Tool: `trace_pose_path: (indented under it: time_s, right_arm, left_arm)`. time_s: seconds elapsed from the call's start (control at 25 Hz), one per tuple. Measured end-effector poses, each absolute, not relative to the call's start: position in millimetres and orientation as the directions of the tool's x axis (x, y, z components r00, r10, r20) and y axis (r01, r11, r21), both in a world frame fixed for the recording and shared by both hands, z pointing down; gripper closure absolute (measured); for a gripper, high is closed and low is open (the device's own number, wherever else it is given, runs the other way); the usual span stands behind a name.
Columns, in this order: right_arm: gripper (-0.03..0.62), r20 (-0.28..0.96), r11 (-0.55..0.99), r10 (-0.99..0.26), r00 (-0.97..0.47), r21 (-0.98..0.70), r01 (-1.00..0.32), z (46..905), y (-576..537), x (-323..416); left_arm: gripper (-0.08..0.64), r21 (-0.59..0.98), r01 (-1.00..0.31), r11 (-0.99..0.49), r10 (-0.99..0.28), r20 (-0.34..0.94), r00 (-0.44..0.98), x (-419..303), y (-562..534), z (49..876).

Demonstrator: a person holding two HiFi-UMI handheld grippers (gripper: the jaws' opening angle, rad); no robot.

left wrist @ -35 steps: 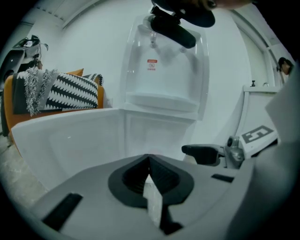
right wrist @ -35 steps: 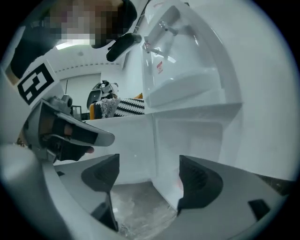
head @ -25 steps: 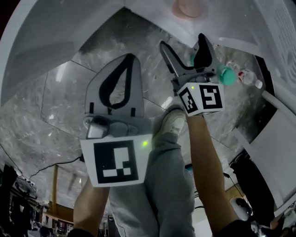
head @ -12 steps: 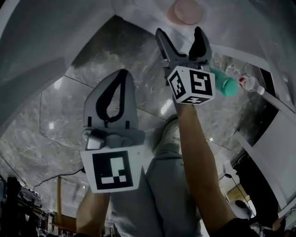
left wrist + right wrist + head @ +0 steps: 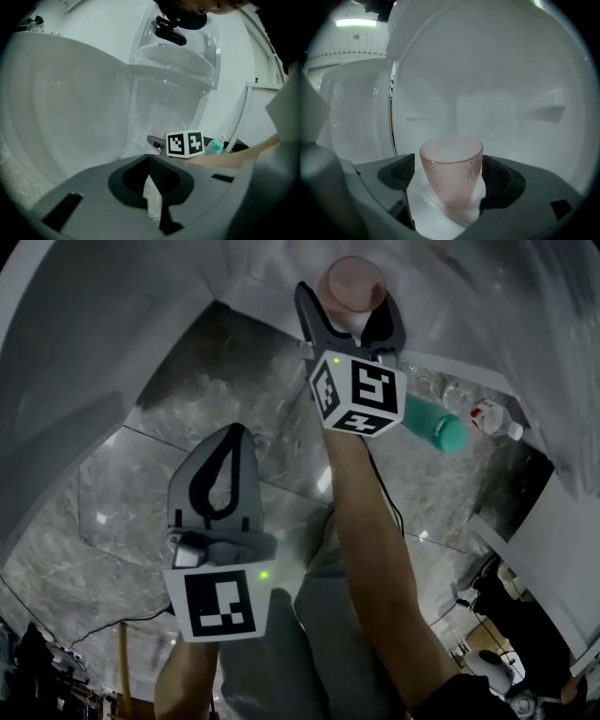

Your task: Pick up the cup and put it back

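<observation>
The right gripper [image 5: 349, 307] was at the white ledge [image 5: 425, 212], its jaws parted just enough to straddle the pink cup [image 5: 451, 171], one on each side. The right pad sat at the cup's wall and a sliver of gap showed on the left. The cup stood upright on the ledge. The head view gave only its round top, while the right gripper view showed its frosted, speckled wall. The left gripper [image 5: 233, 437] hung lower over the marble floor [image 5: 122, 502], jaws pressed together with nothing in them. The only print I could make out was the black-and-white squares on each marker cube [image 5: 356, 395]. A teal bottle [image 5: 433, 426] was just beside the right gripper, with a red-capped bottle [image 5: 494, 418] near it, its label too small to read. The left gripper view caught the teal one behind the right gripper's marker cube
</observation>
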State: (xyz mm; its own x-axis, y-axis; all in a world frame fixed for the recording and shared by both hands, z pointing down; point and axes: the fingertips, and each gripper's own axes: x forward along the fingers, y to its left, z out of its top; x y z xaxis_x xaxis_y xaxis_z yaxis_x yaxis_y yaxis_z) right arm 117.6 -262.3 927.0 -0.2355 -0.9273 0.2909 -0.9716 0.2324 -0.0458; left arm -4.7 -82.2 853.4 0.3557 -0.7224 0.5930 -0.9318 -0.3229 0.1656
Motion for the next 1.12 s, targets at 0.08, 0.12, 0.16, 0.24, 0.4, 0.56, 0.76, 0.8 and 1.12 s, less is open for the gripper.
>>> trace_pose_path:
  time_s: [0.08, 0.12, 0.16, 0.24, 0.4, 0.56, 0.76, 0.8, 1.12]
  right_arm:
    - [0.137, 0.295, 0.224, -0.929, -0.222, -0.025, -0.974, 925, -269, 124]
    - [0.145, 0.295, 0.222, -0.93, -0.218, -0.02, -0.975, 923, -272, 126]
    - [0.201, 0.295, 0.222, -0.93, -0.218, -0.02, -0.975, 921, -274, 125]
    - [0.201, 0.297, 0.231, -0.927, -0.228, -0.025, -0.973, 917, -273, 122]
    - [0.201, 0.302, 0.26, -0.918, -0.256, -0.028, -0.965, 911, -259, 116]
    - [0.201, 0.308, 0.29, -0.907, -0.286, -0.035, -0.956, 900, -240, 108]
    - [0.201, 0.325, 0.34, -0.885, -0.332, -0.033, -0.94, 880, -210, 95]
    - [0.201, 0.329, 0.35, -0.88, -0.341, -0.033, -0.936, 876, -203, 93]
    - [0.201, 0.36, 0.417, -0.842, -0.402, -0.039, -0.908, 840, -149, 86]
  left_arm:
    - [0.548, 0.165, -0.928, -0.334, -0.717, 0.595, 0.364, -5, -83, 852]
    - [0.548, 0.162, -0.928, -0.335, -0.715, 0.598, 0.362, -7, -84, 852]
    - [0.548, 0.158, -0.93, -0.331, -0.716, 0.6, 0.356, -11, -85, 852]
    - [0.548, 0.151, -0.937, -0.316, -0.727, 0.595, 0.341, -18, -87, 850]
    - [0.548, 0.148, -0.94, -0.307, -0.741, 0.584, 0.333, -21, -87, 844]
    - [0.548, 0.148, -0.938, -0.312, -0.74, 0.582, 0.338, -18, -83, 834]
    - [0.548, 0.145, -0.94, -0.309, -0.741, 0.583, 0.333, -20, -75, 816]
    - [0.548, 0.144, -0.941, -0.305, -0.742, 0.583, 0.33, -21, -73, 812]
    - [0.548, 0.155, -0.95, -0.272, -0.768, 0.559, 0.311, -27, -59, 781]
